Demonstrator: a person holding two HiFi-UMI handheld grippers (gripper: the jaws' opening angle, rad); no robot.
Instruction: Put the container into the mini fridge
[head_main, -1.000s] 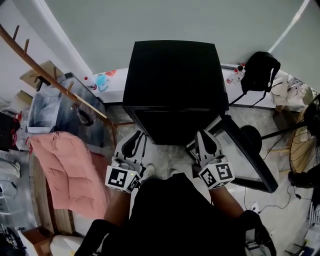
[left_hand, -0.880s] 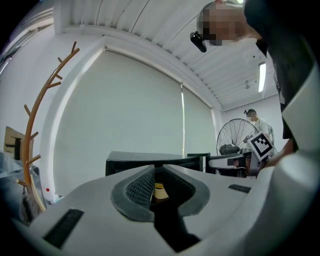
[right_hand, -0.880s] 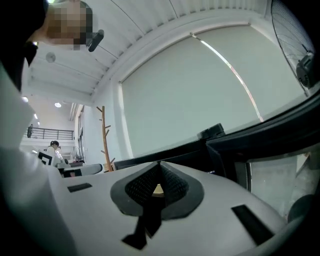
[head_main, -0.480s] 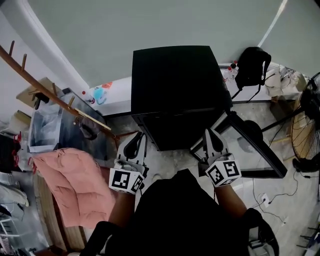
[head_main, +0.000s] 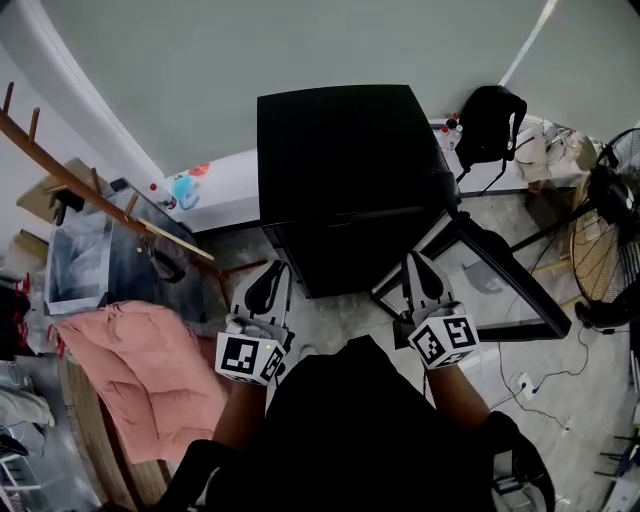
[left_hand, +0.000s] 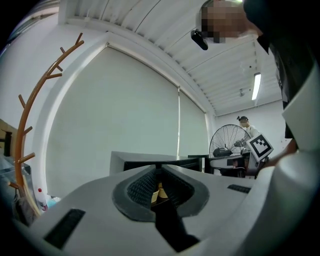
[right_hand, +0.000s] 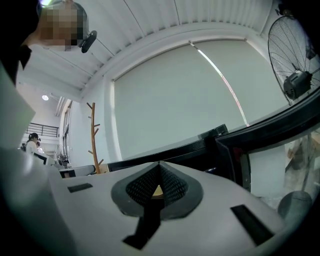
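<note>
We could not make out the container in any view. The fridge (head_main: 345, 150), a black box, stood on the floor against the pale wall, and its door (head_main: 505, 285) hung open toward the right of the head view. Both claws pointed level at the fridge's front from just short of it. The left claw (head_main: 270, 272) sat before the lower left corner of the fridge with its jaws together. Their tips met, nothing lay between the ribbed pads (left_hand: 142, 185), and the claw touched nothing. The right claw (head_main: 420, 266) sat further right, where in the head view it overlapped the frame of the open door. Its jaws were likewise pressed together and empty, and we could not tell whether it touched the door. Behind the jaws, the left claw's cube (head_main: 248, 357) and the right claw's cube (head_main: 443, 340) faced upward, just above the person's dark top (head_main: 370, 430). In the right claw's own view the door frame rose at the right, with a fan (right_hand: 295, 65) beyond it. Left of the fridge, a wooden rack (head_main: 95, 190) slanted across the head view over a clear bin (head_main: 80, 255), and a pink cloth (head_main: 140, 370) lay nearer to us. A black bag (head_main: 490, 120) rested by the wall to the fridge's right.
</note>
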